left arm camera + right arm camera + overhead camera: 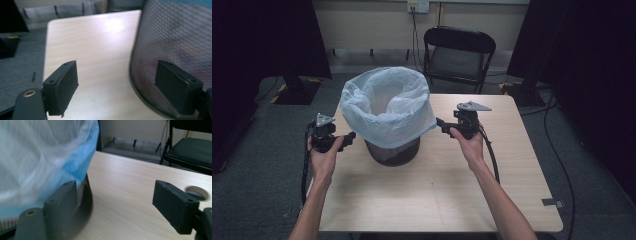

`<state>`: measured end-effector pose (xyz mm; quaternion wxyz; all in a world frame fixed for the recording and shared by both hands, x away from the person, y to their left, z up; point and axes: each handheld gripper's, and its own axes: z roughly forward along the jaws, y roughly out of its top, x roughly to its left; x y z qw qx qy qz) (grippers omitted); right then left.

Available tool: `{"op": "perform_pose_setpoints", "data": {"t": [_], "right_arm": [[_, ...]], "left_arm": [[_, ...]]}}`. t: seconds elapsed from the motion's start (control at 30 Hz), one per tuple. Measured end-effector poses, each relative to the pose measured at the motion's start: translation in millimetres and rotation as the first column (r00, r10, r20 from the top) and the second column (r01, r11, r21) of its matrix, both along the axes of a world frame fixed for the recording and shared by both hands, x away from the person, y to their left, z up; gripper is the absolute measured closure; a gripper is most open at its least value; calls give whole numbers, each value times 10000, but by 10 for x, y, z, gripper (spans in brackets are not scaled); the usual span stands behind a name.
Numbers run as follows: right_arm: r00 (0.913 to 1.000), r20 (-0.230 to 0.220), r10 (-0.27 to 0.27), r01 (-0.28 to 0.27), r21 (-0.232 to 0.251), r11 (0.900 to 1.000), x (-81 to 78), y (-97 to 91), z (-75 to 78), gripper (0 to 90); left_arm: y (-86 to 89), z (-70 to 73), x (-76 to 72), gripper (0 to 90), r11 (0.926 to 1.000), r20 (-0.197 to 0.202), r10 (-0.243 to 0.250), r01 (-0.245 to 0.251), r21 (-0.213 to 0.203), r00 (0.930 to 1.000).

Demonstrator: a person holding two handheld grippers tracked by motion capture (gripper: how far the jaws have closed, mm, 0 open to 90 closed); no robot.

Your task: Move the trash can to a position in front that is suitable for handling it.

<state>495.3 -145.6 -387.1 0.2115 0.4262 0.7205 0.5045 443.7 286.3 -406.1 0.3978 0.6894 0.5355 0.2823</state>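
A black mesh waste bin (pixel 393 150) stands on the wooden table (pixel 437 195), lined with a pale blue plastic bag (pixel 384 107) folded down over its rim. My left gripper (pixel 348 138) is held at the bin's left side, open, with the mesh wall (pixel 175 42) just beyond its right jaw. At the bin's right side my right gripper (pixel 441 125) is open too, close to the hanging bag edge (pixel 37 162). Nothing sits between either pair of jaws. A person's hands hold both grippers.
A black folding chair (pixel 458 56) stands behind the table. A round cable hole (pixel 197 192) is cut in the tabletop near the right gripper. Dark curtains flank the scene, and cables trail on the grey floor at the right.
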Motion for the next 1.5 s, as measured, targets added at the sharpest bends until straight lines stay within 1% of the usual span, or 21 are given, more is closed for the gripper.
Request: {"op": "perform_pose_setpoints", "data": {"t": [0.03,0.1,0.17,0.23,0.3,0.37,0.47,0.5,0.53,0.57,0.6,0.7,0.77,0.87,1.0,1.07,1.13,1.27,1.37,1.43,1.5], "right_arm": [[10000,-65,4,-3,111,9999,35,30,0,196],[9997,-145,-174,174,-10,9998,121,128,1,196],[9989,-31,-472,472,16,9989,204,237,6,196],[9983,29,-583,583,22,9983,277,331,11,195],[9974,139,-706,708,-174,9973,323,405,13,187],[9969,144,-776,779,-227,9967,361,475,4,186],[9942,192,-1056,1060,-179,9942,388,510,-1,196],[9937,187,-1104,1106,-102,9938,396,510,-3,197],[9937,122,-1112,1113,-48,9938,393,510,-3,205],[9936,89,-1130,1129,10,9936,386,511,-1,231],[9940,110,-1087,1086,63,9941,378,512,-1,253],[9959,238,-874,872,104,9961,333,522,10,358],[9974,333,-639,639,3,9980,303,499,17,368],[9988,217,-436,435,34,9990,287,452,23,376],[9998,110,-187,185,131,9997,230,340,25,401],[10000,-45,-75,76,221,9997,200,271,27,408],[9998,-210,21,-16,250,9997,145,186,36,421],[9995,-246,189,-183,234,9996,76,125,44,436],[9991,-262,338,-329,315,9990,1,64,40,453],[9980,-383,506,-490,418,9979,-47,14,38,448],[9971,-421,633,-614,448,9971,-96,-29,37,450]], "left_arm": [[12,-9,33,189,9996,240,229,-225,-183,9995],[54,-40,117,198,9959,306,465,-439,-788,9985],[90,-33,217,203,9953,-84,584,-589,-775,9983],[101,-33,283,205,9948,163,815,-803,-629,9965],[101,-36,340,205,9960,53,675,-671,-587,9977],[86,-43,396,188,9969,184,515,-503,-602,9985],[55,-41,440,188,9934,672,327,-251,-1118,9972],[31,-48,443,188,9916,687,165,-75,-1295,9975],[8,-59,448,188,9916,531,-45,113,-1286,9986],[-14,-68,452,254,9928,491,-157,214,-1176,9987],[-42,-71,446,290,9948,515,-210,260,-985,9985],[-66,-54,420,375,9934,492,-319,371,-1081,9983],[-98,-25,380,427,9941,393,-586,620,-892,9975],[-118,-18,351,451,9906,252,-886,907,-1019,9958],[-213,-2,258,460,9893,251,-1230,1246,-755,9921],[-255,-24,207,467,9845,309,-1344,1370,-1099,9904],[-305,-24,147,477,9797,250,-1594,1613,-1193,9869],[-350,-24,86,488,9781,234,-1661,1677,-1233,9858],[-385,-57,4,487,9724,403,-1708,1751,-1544,9845],[-402,-78,-51,486,9701,552,-1810,1875,-1541,9819],[-420,-92,-89,487,9648,588,-1879,1955,-1761,9804]]}}
